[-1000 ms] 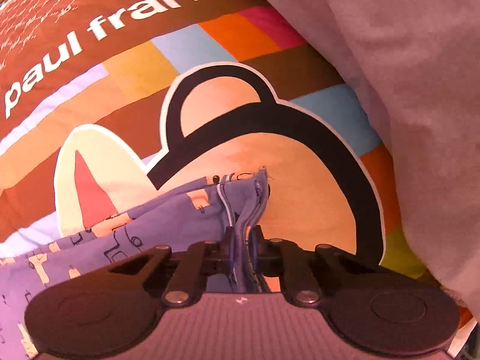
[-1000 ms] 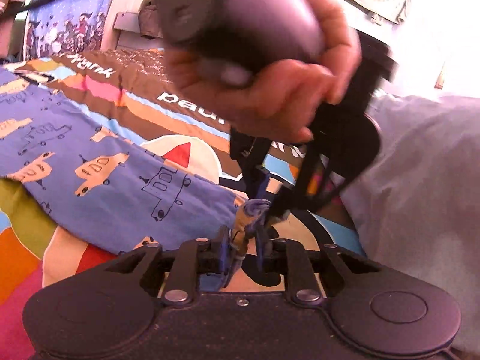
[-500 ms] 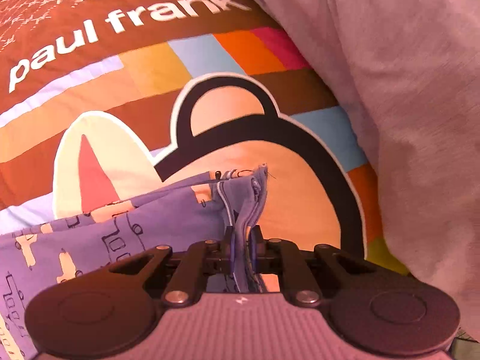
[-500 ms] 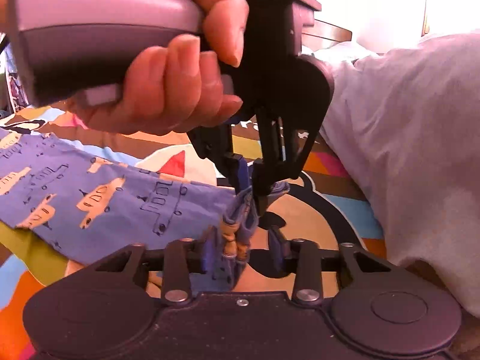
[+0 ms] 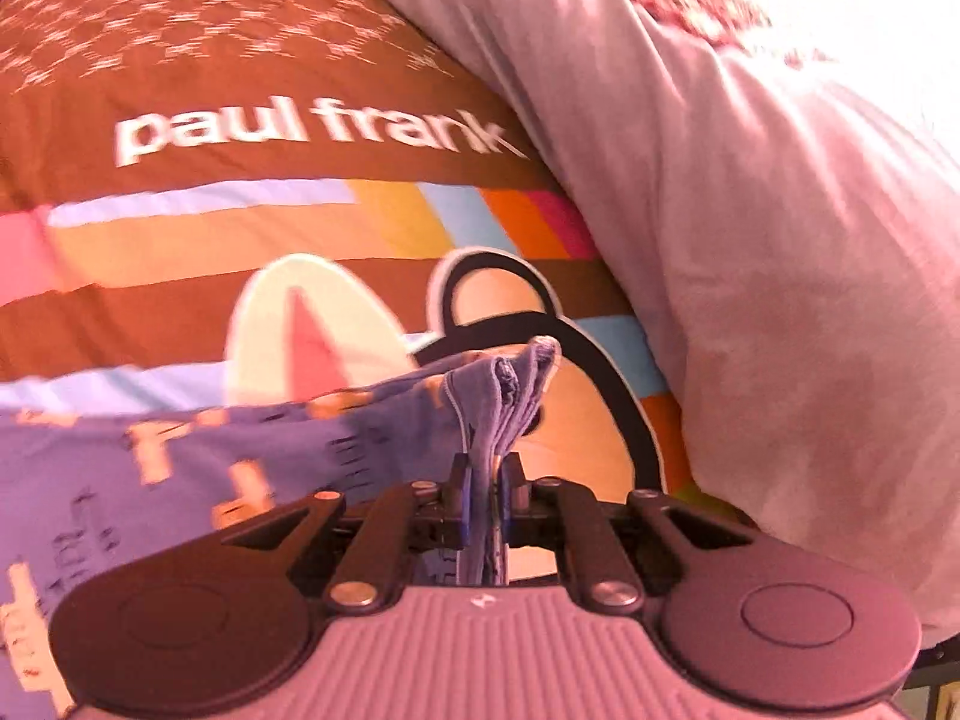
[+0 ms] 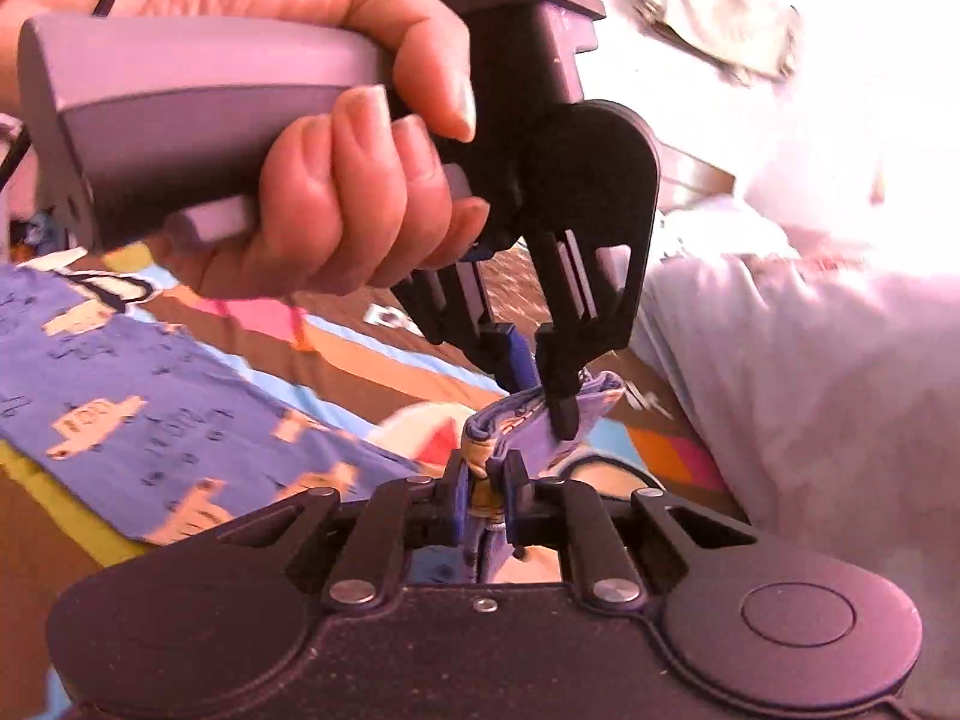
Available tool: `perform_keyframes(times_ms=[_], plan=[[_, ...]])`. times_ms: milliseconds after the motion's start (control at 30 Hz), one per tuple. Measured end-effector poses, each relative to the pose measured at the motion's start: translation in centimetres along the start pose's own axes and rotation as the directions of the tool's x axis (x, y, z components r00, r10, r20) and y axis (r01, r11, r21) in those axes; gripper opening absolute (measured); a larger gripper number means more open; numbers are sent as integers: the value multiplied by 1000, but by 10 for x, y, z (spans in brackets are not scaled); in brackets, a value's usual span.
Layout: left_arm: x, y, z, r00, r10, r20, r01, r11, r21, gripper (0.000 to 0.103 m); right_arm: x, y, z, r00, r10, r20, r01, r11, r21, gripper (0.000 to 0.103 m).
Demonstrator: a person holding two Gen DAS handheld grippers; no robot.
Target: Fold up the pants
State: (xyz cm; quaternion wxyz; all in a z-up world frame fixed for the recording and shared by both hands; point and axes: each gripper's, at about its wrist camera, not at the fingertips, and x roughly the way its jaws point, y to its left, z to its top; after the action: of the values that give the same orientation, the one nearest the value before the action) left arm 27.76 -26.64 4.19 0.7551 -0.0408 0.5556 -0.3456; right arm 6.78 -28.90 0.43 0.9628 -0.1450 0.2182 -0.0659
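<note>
The pants [image 5: 252, 462] are blue with orange car prints and lie across a colourful "paul frank" bedspread [image 5: 240, 228]. My left gripper [image 5: 483, 498] is shut on a bunched edge of the pants, which stands up between its pads. My right gripper [image 6: 485, 495] is shut on the same bunched edge of the pants [image 6: 150, 414], just below the left one. The left gripper [image 6: 540, 384] shows in the right wrist view, held by a hand [image 6: 336, 180], its fingers pinching the fabric from above.
A large pale pink-grey pillow or duvet [image 5: 780, 240] rises along the right side, close to both grippers; it also shows in the right wrist view [image 6: 810, 408]. A crumpled pale cloth [image 6: 720, 18] lies far behind.
Both grippers have lifted the pinched edge and carried it along the bedspread, so more of the brown lettered band shows. The right gripper, open around the edge half a second ago, has shut on it.
</note>
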Motion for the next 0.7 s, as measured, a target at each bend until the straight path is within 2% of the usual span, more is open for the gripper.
perform_keyframes(times_ms=[100, 233, 367, 533, 600, 633, 667, 700], plan=[[-25, 37, -14, 997, -31, 69, 34, 998, -46, 10, -4, 28, 9, 1000, 12, 24, -10, 998, -55, 11], [-46, 83, -40, 988, -20, 156, 33, 996, -81, 10, -4, 66, 17, 999, 38, 28, -35, 994, -103, 10], [-47, 131, -64, 978, -39, 204, 63, 992, -111, 10, 1, 107, 16, 997, 74, 0, -73, 985, -157, 10], [-30, 179, -88, 972, -55, 226, 96, 980, -175, 10, 13, 141, 4, 991, 117, -70, -129, 971, -200, 10], [-22, 191, -96, 968, -52, 246, 106, 972, -212, 13, 17, 149, 0, 990, 114, -88, -132, 963, -235, 10], [-20, 194, -100, 964, -48, 260, 105, 971, -213, 19, 19, 151, -1, 989, 113, -97, -134, 960, -244, 10], [-19, 196, -102, 963, -46, 266, 104, 973, -207, 30, 19, 151, -1, 989, 108, -99, -130, 960, -247, 10], [-17, 197, -103, 962, -50, 269, 108, 973, -202, 34, 20, 152, -1, 989, 106, -102, -129, 960, -248, 10]])
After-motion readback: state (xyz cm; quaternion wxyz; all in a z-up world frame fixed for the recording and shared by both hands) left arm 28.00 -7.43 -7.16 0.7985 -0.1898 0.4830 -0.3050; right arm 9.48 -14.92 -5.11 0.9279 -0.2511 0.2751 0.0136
